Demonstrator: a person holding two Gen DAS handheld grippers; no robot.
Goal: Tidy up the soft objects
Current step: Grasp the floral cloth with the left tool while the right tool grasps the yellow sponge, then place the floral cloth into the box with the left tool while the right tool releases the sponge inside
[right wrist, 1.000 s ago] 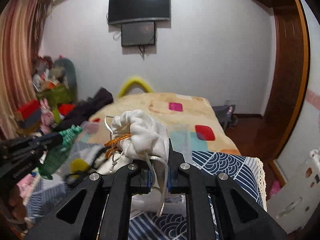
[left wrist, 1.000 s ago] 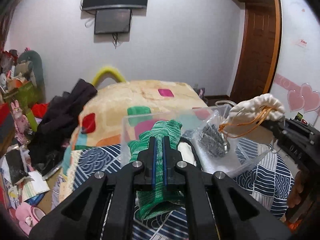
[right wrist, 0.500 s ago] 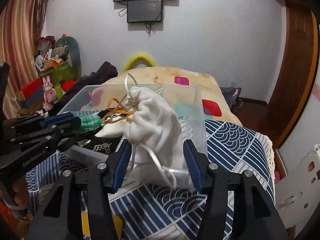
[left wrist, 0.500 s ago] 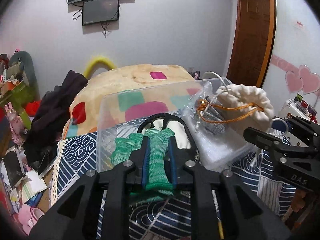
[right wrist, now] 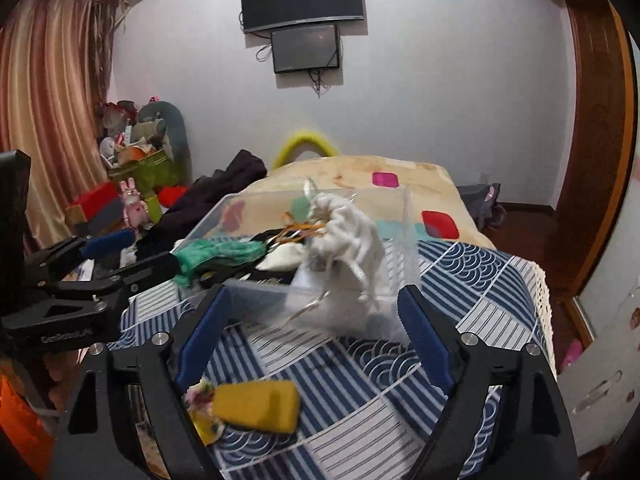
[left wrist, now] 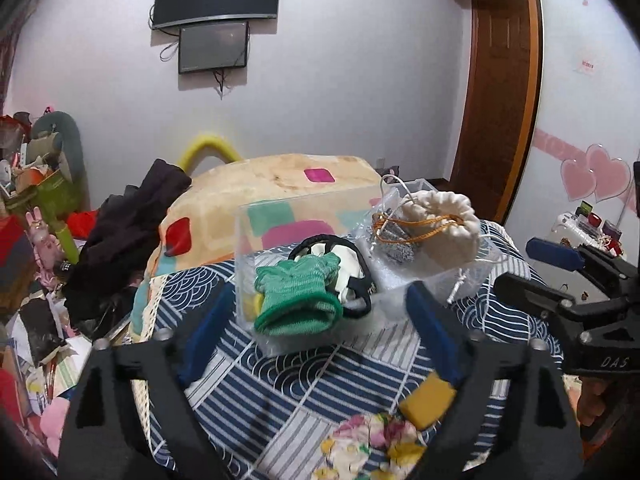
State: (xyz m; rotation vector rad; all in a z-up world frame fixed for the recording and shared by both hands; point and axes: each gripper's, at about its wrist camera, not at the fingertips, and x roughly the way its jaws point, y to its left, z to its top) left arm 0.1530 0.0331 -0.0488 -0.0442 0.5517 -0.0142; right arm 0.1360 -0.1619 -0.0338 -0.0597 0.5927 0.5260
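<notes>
A clear plastic box stands on the blue patterned cloth. In it lie a green knitted sock, a white drawstring pouch with orange cord and a black-rimmed item. My left gripper is open and empty in front of the box. My right gripper is open and empty, just short of the pouch. A yellow sponge and a floral cloth lie near me.
A bed with a patchwork blanket stands behind the box. Dark clothes hang off its left side. Toys and clutter fill the left floor. A wooden door and a small side table are to the right.
Both grippers opened and drew back. The left let go of the green sock and the right let go of the white pouch; both now lie in the clear box.
</notes>
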